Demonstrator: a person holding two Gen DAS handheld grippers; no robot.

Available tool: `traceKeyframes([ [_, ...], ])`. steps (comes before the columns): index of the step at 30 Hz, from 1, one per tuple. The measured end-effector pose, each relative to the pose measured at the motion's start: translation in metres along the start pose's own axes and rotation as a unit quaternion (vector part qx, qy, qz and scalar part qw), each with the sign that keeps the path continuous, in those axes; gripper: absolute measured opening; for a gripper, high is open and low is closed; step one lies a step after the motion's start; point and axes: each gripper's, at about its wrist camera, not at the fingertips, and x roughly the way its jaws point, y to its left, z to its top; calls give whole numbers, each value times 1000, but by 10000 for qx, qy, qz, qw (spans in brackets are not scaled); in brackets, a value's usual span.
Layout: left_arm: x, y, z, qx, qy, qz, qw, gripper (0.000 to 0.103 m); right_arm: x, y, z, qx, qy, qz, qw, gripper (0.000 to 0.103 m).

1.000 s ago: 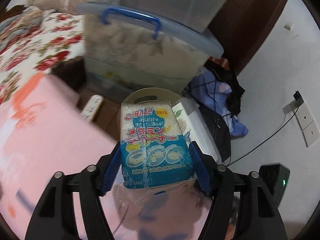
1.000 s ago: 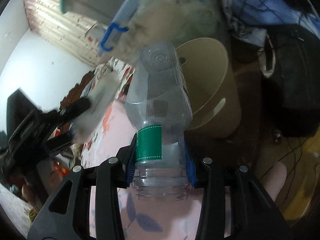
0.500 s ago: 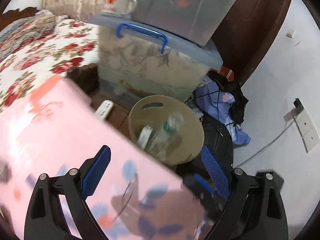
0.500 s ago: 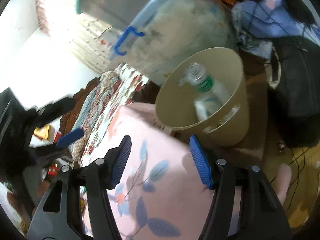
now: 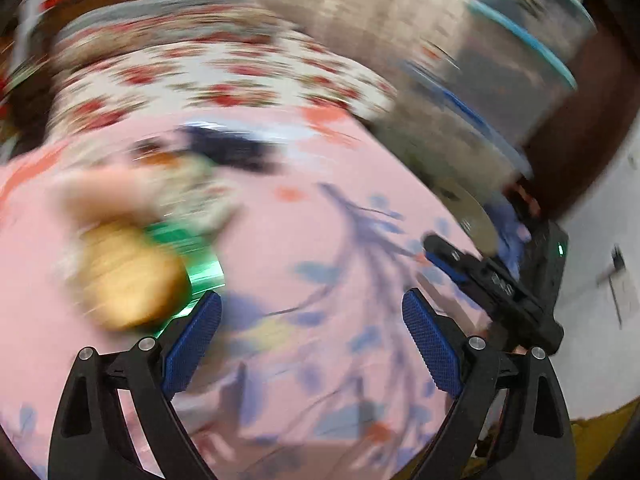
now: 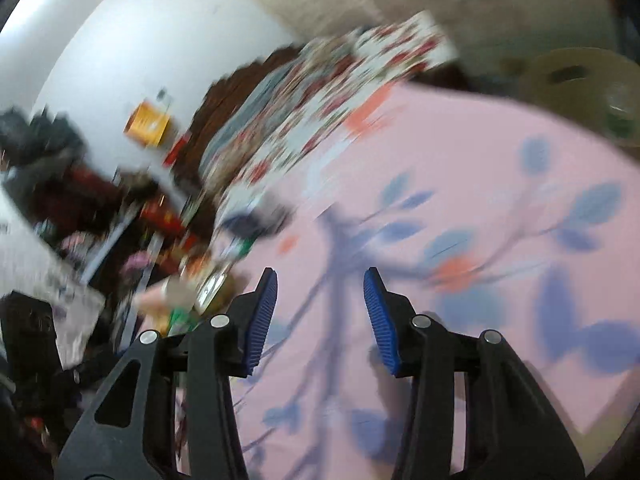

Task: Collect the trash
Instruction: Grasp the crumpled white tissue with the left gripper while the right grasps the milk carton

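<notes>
A: Looking along the left gripper (image 5: 311,318), I see its blue pads spread wide with nothing between them, only the pink sheet (image 5: 320,216) below.

B: And the trash?

A: Smeared by blur. A heap of litter (image 5: 140,236) lies on the sheet to the left of the pads: a round tan-yellow lump, a shiny green strip just beside the left pad, pale crumpled bits above them. What each piece is, I cannot tell.

B: The right gripper (image 6: 320,284) has its jaws closing, and they are bare too, over the same sheet with its blue leaf print.

A: Does it show the litter?

B: Only as a blurred cluster (image 6: 188,300) at the sheet's edge, left of the fingers; green and tan specks.

A: The bin?

B: Clear in the right view, top right: a beige bin (image 6: 576,76) past the sheet's far edge, with a handle slot and something green inside. In yours only a sliver of its rim shows.

A: Mine shows the right gripper (image 5: 444,262) itself, at the right edge of the sheet. Yours shows a cluttered shelf (image 6: 120,208) by the white wall.
</notes>
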Motion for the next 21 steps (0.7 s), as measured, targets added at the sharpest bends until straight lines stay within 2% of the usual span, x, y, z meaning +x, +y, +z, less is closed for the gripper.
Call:
traceKeyframes([
  [4, -37, 66, 3, -453, -413, 554, 9966, 87, 31, 43, -9, -474, 423, 158, 9979, 47],
  [6, -53, 107, 25, -656, -669, 776, 9926, 87, 39, 59, -12, -649, 439, 94, 9969, 49],
  [9, -46, 159, 71, -843, -773, 968, 9887, 87, 52, 71, -13, -729, 442, -77, 9963, 49],
  [12, -10, 207, 121, -939, -556, 1112, 9878, 87, 69, 75, -13, -727, 575, -318, 9952, 52],
  [13, 3, 222, 131, -988, -450, 1049, 9885, 87, 76, 75, -5, -768, 547, -450, 9945, 57],
  [14, 26, 238, 146, -1088, -250, 833, 9903, 87, 80, 75, 4, -825, 495, -527, 9940, 61],
  [15, 38, 245, 151, -1168, -153, 736, 9903, 87, 84, 76, 16, -954, 409, -629, 9926, 70],
  [17, 65, 260, 160, -1335, 75, 546, 9895, 87, 98, 80, 38, -1232, 303, -792, 9888, 76],
  [19, 89, 259, 161, -1373, 237, 529, 9888, 86, 126, 90, 64, -1586, 337, -801, 9835, 85],
  [20, 101, 261, 163, -1401, 361, 584, 9878, 79, 146, 95, 78, -1794, 484, -657, 9804, 89],
  [21, 108, 262, 161, -1465, 475, 605, 9862, 65, 159, 98, 86, -1931, 613, -544, 9777, 93],
])
